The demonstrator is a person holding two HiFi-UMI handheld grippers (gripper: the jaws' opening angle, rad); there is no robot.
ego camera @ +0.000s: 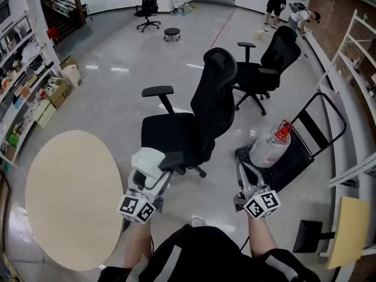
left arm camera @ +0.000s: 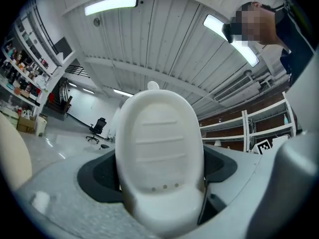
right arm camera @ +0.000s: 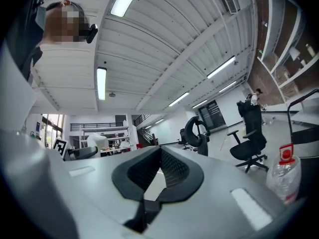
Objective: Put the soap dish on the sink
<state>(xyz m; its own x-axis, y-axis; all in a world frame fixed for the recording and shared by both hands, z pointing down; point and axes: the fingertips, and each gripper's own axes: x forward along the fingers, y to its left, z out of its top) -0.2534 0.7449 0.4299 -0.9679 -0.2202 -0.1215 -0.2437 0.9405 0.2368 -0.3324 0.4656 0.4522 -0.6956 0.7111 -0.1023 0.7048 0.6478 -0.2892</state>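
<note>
**Q:** Two grippers low in the head view. How are the arms set?

**A:** Both forearms reach forward from the bottom edge, side by side and well apart. The left gripper (ego camera: 158, 178) points up the frame toward the black office chair (ego camera: 202, 107). The right gripper (ego camera: 242, 170) lies roughly parallel to it, aimed at the water bottle (ego camera: 270, 145) resting on the platform trolley (ego camera: 279, 172).

**Q:** Where is the soap dish?

**A:** The white soap dish (ego camera: 150, 159) is in the air, clamped between the left jaws, to the right of the round table (ego camera: 70, 198).

**Q:** Which way does it run?

**A:** Its long axis follows the jaws, away from the person. In the left gripper view it stands on end, with its far end reaching past the jaw pads. Its ribbed face, with three small holes, is turned to the camera.

**Q:** And the right jaws?

**A:** They are drawn together with nothing between them. The tips seem to touch, though a narrow wedge of floor shows between the pads nearer the camera.
</note>
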